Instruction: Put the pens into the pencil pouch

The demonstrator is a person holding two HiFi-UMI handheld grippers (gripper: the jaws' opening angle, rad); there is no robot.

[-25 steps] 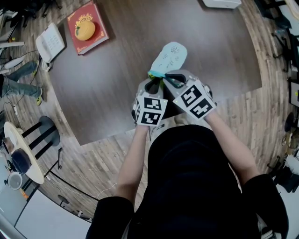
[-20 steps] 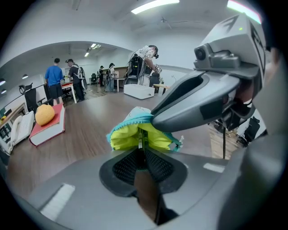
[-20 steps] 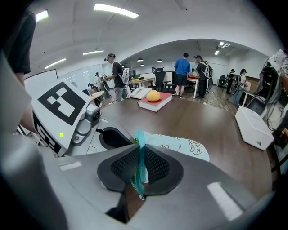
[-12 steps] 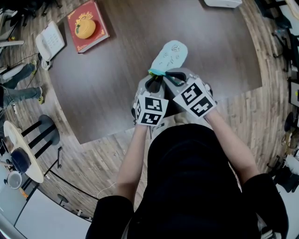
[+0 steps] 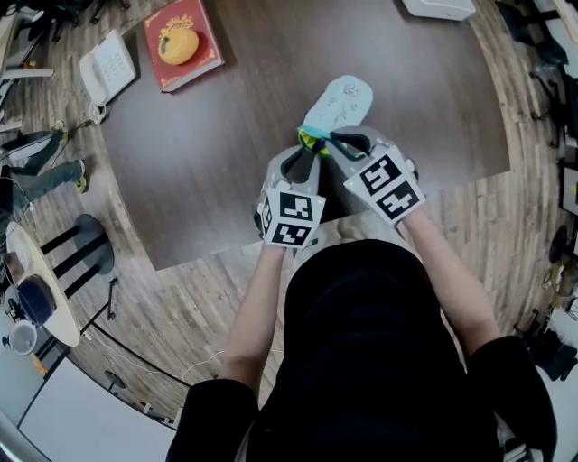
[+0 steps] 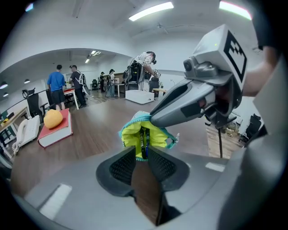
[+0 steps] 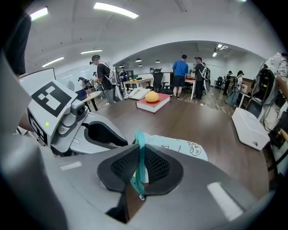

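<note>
A pale blue pencil pouch (image 5: 336,104) lies on the dark table, its mouth towards me. My right gripper (image 5: 332,143) is shut on the pouch's teal zipper edge (image 7: 140,150), which runs up between the pads and holds the mouth up. Through the left gripper view I look into the yellow lining (image 6: 155,134), where two dark pens (image 6: 143,141) stand inside the mouth. My left gripper (image 6: 141,150) has just been opening. Its pads now stand apart just below the pens and do not press on them.
A red book (image 5: 183,45) with an orange object on it and a white desk phone (image 5: 107,70) sit at the table's far left. A white box (image 5: 438,7) is at the far edge. The table's near edge (image 5: 235,257) runs just below my grippers. People stand in the room behind.
The left gripper's jaws have spread apart. The pouch's mouth now shows its yellow inside in the head view. The right gripper still pinches the zipper edge in the same place.
</note>
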